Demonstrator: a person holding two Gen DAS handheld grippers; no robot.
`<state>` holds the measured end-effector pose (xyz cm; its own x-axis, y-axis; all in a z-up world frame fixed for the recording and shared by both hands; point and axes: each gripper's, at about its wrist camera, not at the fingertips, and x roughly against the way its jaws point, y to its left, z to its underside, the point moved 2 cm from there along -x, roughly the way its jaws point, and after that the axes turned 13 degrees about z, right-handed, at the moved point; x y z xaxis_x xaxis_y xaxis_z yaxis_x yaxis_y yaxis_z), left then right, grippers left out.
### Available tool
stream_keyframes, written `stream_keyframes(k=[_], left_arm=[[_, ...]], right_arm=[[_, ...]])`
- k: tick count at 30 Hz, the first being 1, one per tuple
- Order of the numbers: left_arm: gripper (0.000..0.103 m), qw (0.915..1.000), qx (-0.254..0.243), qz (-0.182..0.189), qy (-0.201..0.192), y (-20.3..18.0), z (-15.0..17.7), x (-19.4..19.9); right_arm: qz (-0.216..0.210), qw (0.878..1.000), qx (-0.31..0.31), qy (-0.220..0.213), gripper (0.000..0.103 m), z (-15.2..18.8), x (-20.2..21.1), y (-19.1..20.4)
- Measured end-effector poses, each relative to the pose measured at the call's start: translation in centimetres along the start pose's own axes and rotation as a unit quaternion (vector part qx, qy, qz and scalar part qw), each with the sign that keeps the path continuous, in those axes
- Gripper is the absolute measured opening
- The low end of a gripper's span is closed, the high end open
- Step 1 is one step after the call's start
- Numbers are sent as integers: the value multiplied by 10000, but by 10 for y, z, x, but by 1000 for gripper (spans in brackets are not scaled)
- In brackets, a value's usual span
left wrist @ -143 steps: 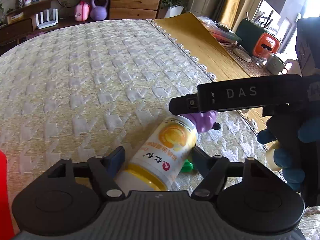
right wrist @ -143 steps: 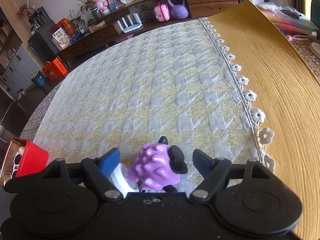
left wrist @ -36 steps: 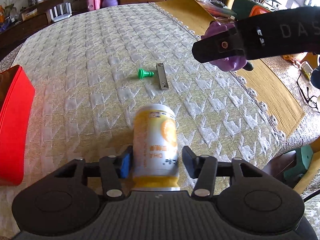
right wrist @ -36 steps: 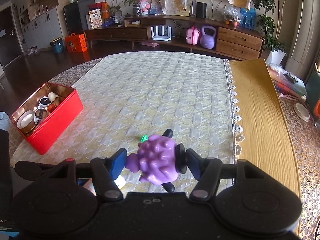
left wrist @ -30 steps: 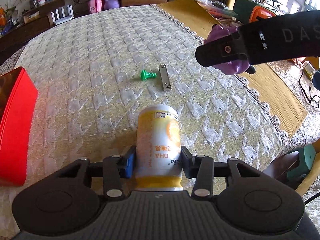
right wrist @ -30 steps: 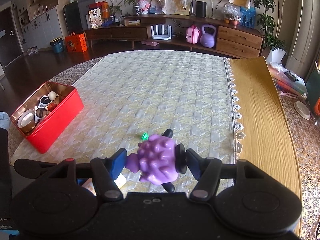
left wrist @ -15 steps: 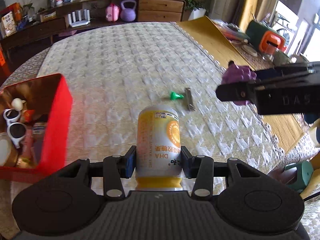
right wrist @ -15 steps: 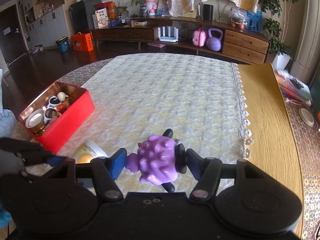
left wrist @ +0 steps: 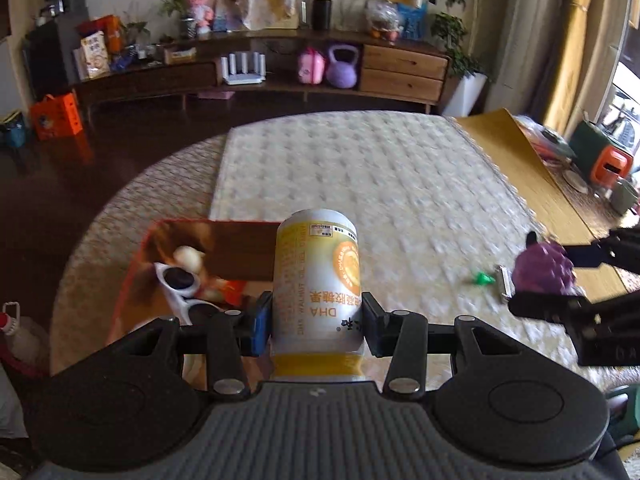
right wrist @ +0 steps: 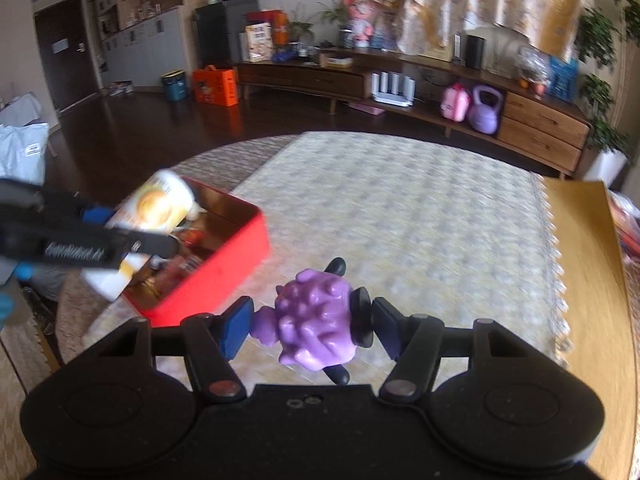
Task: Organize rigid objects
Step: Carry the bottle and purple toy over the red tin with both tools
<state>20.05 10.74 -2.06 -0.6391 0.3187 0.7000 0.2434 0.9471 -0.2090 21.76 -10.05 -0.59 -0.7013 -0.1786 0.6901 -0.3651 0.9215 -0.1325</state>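
Observation:
My left gripper (left wrist: 316,320) is shut on a white and yellow supplement bottle (left wrist: 318,280) and carries it in the air, beside and over the right part of the red tin box (left wrist: 176,236). The right wrist view shows that bottle (right wrist: 150,208) above the box (right wrist: 224,268). My right gripper (right wrist: 312,326) is shut on a knobbly purple massage ball (right wrist: 316,330) with black end caps, held above the tablecloth to the right of the box. Still lying on the cloth are a small green peg (left wrist: 482,279) and a flat metal bar (left wrist: 503,284).
Inside the box lie white sunglasses (left wrist: 182,284) and several small items. The wooden table edge (right wrist: 580,240) runs along the right of the quilted cloth. A sideboard with a purple kettlebell (right wrist: 486,110) stands across the dark floor.
Both grippers have swung left toward the red box with their loads. The bottle now hangs at the box; the peg and bar have slid to the right of the left wrist view.

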Motion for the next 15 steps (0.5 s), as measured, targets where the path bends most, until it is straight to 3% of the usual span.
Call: stream_keyframes(k=[6, 15], left_arm=[[45, 9997, -28, -244, -49, 35, -15, -7], [45, 9986, -24, -481, 230, 71, -17, -43]], right_arm=[[-213, 9994, 278, -18, 64, -16, -17, 37], [-442, 9965, 710, 31, 64, -35, -57, 90]])
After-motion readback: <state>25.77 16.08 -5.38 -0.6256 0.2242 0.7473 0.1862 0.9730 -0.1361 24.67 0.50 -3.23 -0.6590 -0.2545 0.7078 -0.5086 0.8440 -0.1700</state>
